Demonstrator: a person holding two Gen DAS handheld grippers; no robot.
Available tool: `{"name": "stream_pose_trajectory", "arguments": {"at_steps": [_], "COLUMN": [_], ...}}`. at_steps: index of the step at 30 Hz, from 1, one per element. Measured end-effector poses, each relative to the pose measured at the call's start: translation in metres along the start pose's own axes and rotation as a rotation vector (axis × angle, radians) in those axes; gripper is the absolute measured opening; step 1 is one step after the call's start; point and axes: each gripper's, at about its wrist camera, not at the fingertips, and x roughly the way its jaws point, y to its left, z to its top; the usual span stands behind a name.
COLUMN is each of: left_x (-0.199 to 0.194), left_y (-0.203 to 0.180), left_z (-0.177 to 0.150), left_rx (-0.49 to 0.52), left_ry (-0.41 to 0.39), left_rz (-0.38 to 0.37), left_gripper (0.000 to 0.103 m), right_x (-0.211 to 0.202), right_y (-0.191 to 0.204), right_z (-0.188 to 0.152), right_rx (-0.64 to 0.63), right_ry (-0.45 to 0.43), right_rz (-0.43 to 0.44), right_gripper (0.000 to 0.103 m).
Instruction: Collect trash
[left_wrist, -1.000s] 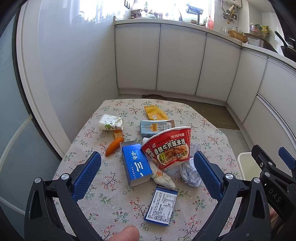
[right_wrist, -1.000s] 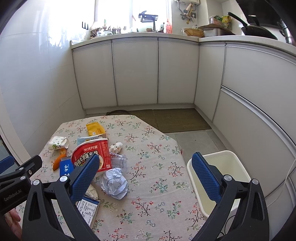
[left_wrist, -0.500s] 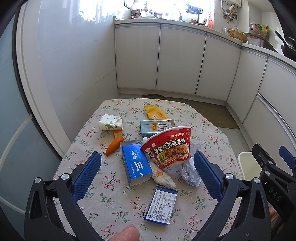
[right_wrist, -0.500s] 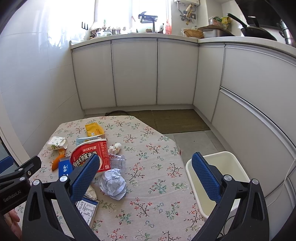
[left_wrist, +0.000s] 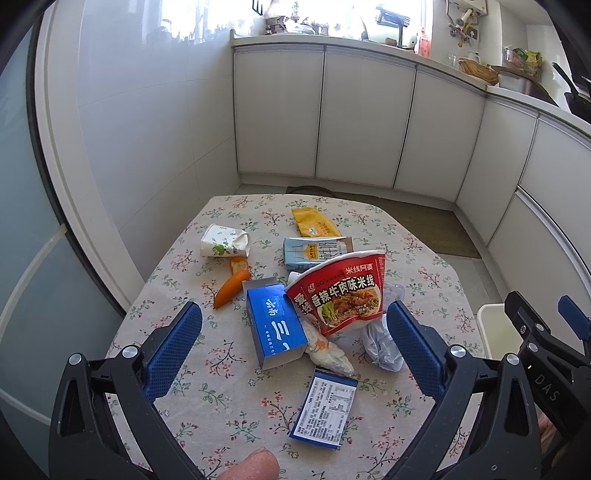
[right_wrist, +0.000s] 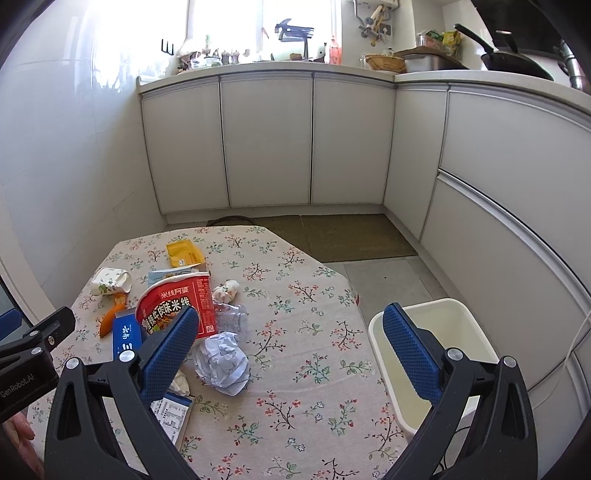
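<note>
A floral-clothed table is seen from both wrist cameras, with the litter gathered around a red noodle bowl lying on its side; places are given relative to that bowl.

Farthest left of the bowl, a white paper cup is tipped over, and just below it a piece of orange peel touches a small carrot. Between the carrot and the bowl a blue carton is laid open-ended, its upper corner tucked against the bowl's side. Behind the bowl a pale blue milk carton lies flat, and farther back a yellow packet is found. A white wrapper protrudes from beneath the bowl's near edge, and nearer the camera a small box with a printed label lies apart from the heap. To the bowl's right, crumpled paper rests against clear plastic film, with a small whitish wad behind them.

The left gripper is held above the near table edge, its jaws spread wide and nothing between them — the heap is framed by the blue pads. The right gripper is likewise fully spread and empty, hovering over the table's right side. Farthest right, off the table, a white bin stands on the floor.
</note>
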Motion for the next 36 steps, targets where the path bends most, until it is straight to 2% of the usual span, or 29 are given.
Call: {"name": "stream_pose_trajectory", "arguments": {"at_steps": [6,11,13,16,17,21,23,25,28,31,34,36], "left_x": [0.012,0.03,0.042,0.073,0.085,0.134,0.157,0.182,0.215,0.246,0.269,0.276], "left_y": [0.017,0.039,0.051,0.071,0.077,0.102,0.118,0.136,0.157,0.172,0.18,0.181], "left_z": [0.007,0.025,0.037,0.054,0.06,0.084,0.094,0.102,0.103,0.089,0.071,0.066], "left_rx": [-0.042,-0.075,-0.092,-0.167,-0.183,-0.247,-0.293,-0.351,-0.472,-0.653,-0.838,-0.914], "left_ry": [0.032,0.057,0.075,0.147,0.187,0.295,0.334,0.367,0.43,0.48,0.498,0.472], "left_rz": [0.019,0.029,-0.03,-0.201,-0.21,-0.157,-0.107,-0.074,-0.065,-0.063,-0.078,-0.09], "left_gripper": [0.096,0.096,0.096,0.096,0.096,0.096,0.096,0.096,0.096,0.096,0.094,0.089], "right_x": [0.023,0.042,0.046,0.052,0.054,0.063,0.069,0.075,0.085,0.094,0.103,0.108], "right_y": [0.003,-0.003,-0.006,-0.006,-0.007,-0.012,-0.014,-0.016,-0.014,-0.01,-0.005,-0.003], "right_z": [-0.004,-0.008,-0.008,-0.007,-0.006,-0.006,-0.006,-0.006,-0.006,-0.006,-0.006,-0.007], "right_rx": [0.007,0.081,0.11,0.133,0.139,0.169,0.194,0.217,0.229,0.222,0.221,0.217], "right_ry": [0.126,0.243,0.269,0.292,0.299,0.342,0.371,0.394,0.414,0.429,0.452,0.463], "right_rz": [-0.013,0.039,0.061,0.076,0.079,0.104,0.123,0.138,0.15,0.156,0.17,0.178], "right_gripper": [0.097,0.097,0.097,0.097,0.097,0.097,0.097,0.097,0.097,0.097,0.097,0.097]}}
